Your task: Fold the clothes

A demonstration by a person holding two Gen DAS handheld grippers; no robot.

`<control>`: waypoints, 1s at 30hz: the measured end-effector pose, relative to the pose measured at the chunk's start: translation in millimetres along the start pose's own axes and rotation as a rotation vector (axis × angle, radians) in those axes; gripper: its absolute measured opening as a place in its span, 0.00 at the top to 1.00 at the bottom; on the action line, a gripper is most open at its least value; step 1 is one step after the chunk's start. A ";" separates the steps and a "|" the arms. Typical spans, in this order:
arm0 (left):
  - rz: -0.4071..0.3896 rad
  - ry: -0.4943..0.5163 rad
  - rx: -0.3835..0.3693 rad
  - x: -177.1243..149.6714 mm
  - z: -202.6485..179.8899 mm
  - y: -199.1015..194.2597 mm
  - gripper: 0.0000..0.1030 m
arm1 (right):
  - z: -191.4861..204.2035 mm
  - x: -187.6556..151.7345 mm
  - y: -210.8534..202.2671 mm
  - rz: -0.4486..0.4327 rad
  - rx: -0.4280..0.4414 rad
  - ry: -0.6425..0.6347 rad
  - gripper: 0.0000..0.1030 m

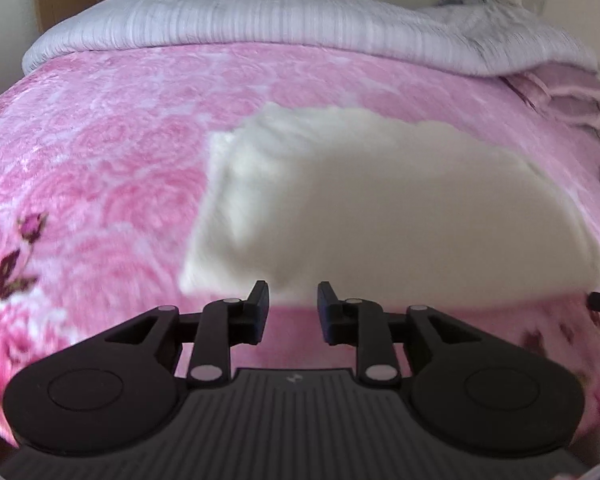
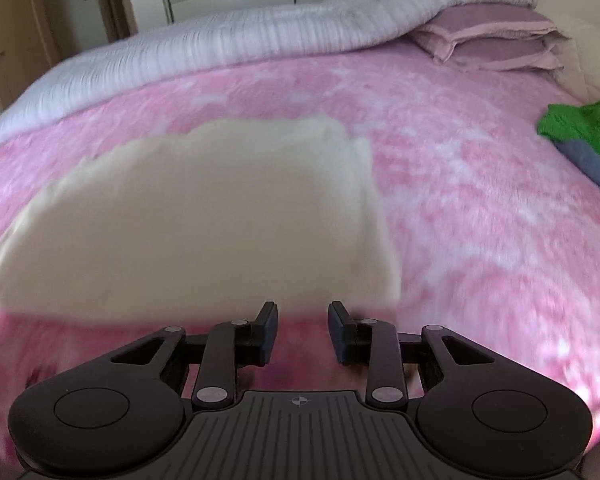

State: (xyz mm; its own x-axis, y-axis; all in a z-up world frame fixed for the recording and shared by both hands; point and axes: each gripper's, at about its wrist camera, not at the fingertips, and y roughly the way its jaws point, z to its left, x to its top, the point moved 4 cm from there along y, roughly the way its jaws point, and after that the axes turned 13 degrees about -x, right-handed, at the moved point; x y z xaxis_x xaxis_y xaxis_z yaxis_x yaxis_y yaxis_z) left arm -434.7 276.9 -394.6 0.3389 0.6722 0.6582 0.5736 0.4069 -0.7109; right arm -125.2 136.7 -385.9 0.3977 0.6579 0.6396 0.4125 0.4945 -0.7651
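Hovering at the near edge of a cream garment (image 1: 380,208), the left gripper (image 1: 293,300) and right gripper (image 2: 302,320) each stand partly open, holding nothing. The garment lies folded on the pink blanket (image 2: 480,220); green clothing (image 2: 584,128) sits well apart, pillows (image 2: 496,40) beyond.

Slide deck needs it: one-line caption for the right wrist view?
Open right gripper at near edge of cream garment on pink blanket.
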 end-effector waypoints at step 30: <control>-0.088 0.220 0.038 -58.6 -112.5 -140.3 0.57 | 1.4 -67.7 -157.7 -0.086 0.065 0.014 0.53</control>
State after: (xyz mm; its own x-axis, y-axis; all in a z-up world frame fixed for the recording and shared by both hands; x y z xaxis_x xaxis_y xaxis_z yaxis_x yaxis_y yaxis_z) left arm -451.2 110.8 -305.6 0.4454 0.4840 0.7533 0.5814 0.4835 -0.6544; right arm -218.2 15.0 -308.6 0.3744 0.6036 0.7039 0.3921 0.5848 -0.7101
